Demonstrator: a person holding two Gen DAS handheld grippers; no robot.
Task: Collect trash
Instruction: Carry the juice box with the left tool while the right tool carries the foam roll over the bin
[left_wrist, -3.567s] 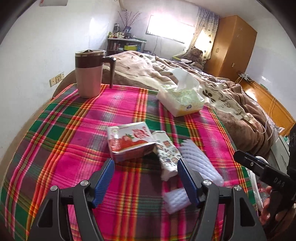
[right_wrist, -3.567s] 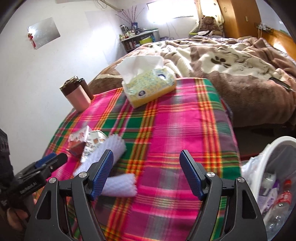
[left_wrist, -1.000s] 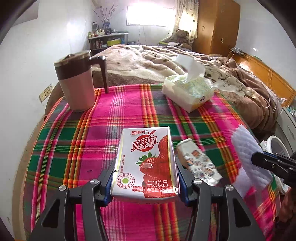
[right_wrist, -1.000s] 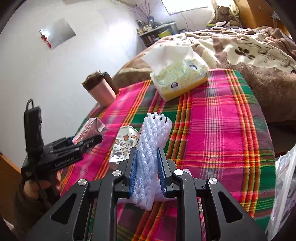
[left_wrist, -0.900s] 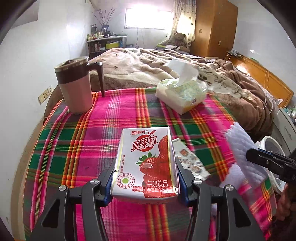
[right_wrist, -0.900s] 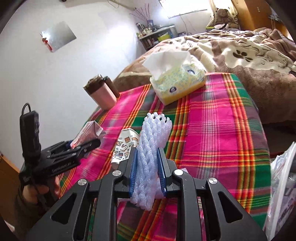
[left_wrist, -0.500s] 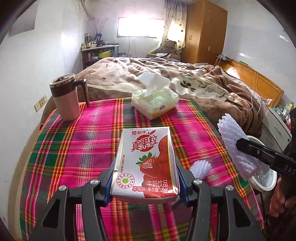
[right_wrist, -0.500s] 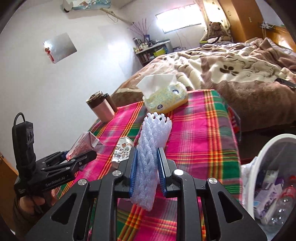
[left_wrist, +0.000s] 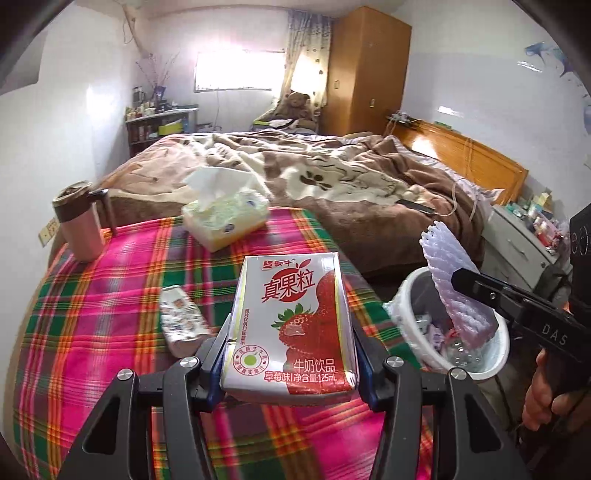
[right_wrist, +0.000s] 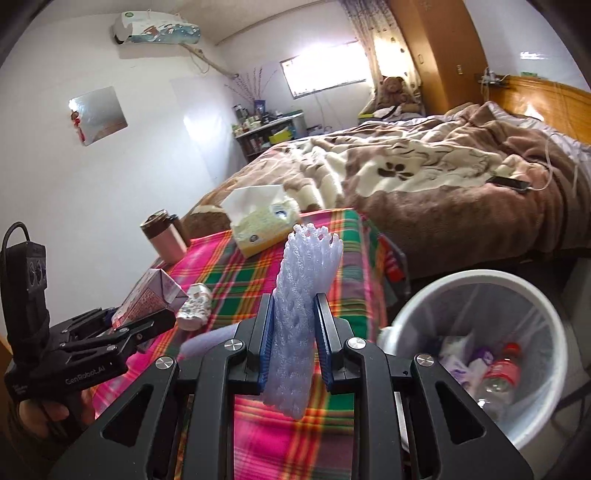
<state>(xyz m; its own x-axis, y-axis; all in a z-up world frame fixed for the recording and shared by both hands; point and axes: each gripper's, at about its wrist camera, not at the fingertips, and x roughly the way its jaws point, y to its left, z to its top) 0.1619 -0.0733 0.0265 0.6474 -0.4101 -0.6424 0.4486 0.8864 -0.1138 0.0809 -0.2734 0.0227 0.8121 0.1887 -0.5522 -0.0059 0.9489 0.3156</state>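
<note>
Gripper work first: on my left gripper (left_wrist: 291, 363) the jaws stand part-way apart and press on the two sides of a small milk carton (left_wrist: 293, 326), held upright and clear of the surface (left_wrist: 92, 332). Its label shows a strawberry, large red characters 真果粒, and below them 牛奶饮品 and "125mL". From the right wrist view I see the left gripper's body marked "GenRobot.AI".

On my right gripper (right_wrist: 293, 345) the jaws are nearly closed and squeeze a white foam net sleeve (right_wrist: 303, 306), which stands up between the blue pads and pokes out above and below them. In the left wrist view I read "DAS" on the side of that gripper (left_wrist: 458, 280), and the sleeve (left_wrist: 452, 280) hangs over the waste bin (left_wrist: 500, 343).

Just beyond the carton, a small printed wrapper (left_wrist: 183, 319) lies on the plaid cloth; I cannot read its print. The white bin (right_wrist: 546, 417) stands beside the surface's edge, lined with a clear bag and holding a plastic bottle with a red label (right_wrist: 500, 373) and some crumpled packets.

Farther back I see a tissue pack (left_wrist: 225, 218) with one sheet pulled up, and a pink mug with a brown lid (left_wrist: 79, 221) near the wall. Behind them lies a bed (left_wrist: 332, 173) under a brown blanket.
</note>
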